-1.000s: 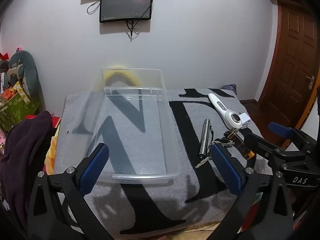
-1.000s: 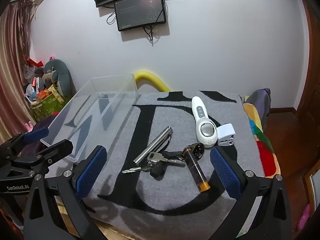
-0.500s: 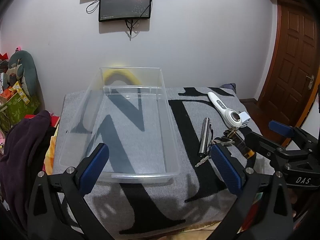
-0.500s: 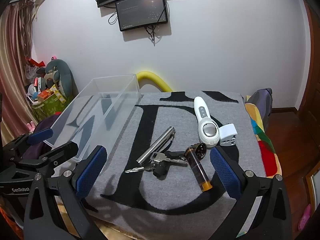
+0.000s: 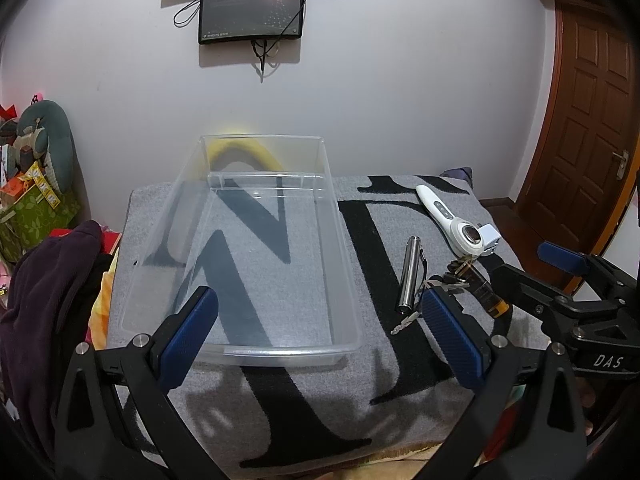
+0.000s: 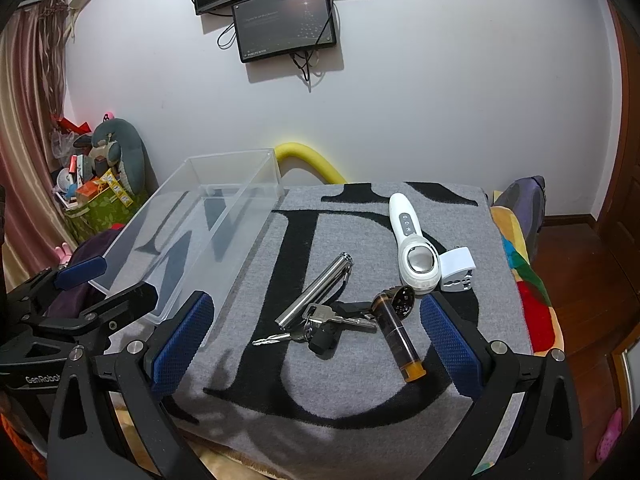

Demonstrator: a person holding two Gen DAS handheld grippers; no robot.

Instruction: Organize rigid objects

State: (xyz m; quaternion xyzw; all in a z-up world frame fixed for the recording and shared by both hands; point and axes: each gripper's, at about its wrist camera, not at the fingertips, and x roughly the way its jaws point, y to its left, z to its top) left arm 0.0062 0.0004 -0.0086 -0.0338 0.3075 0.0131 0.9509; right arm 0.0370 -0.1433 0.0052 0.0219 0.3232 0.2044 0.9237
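- Left wrist view: The left gripper (image 5: 316, 334) hung with its jaws wide apart and nothing between them, above the near end of a clear plastic bin (image 5: 340, 280) that sat on a grey blanket with black lettering (image 5: 280, 408). The bin held nothing. To its right lay a silver flashlight (image 5: 410, 274) and a white handheld device (image 5: 448, 220), both outside the bin.
- Right wrist view: The right gripper (image 6: 316, 340) was likewise spread and empty, poised over the loose items: the flashlight, a bunch of keys (image 6: 324, 322), a dark amber-capped cylinder (image 6: 398, 334), the white device and a white plug adapter (image 6: 458, 270). All rested on the blanket, well apart from the bin.
- Progress: judging from this, sorting had not yet begun; every item remained to be placed in the bin.
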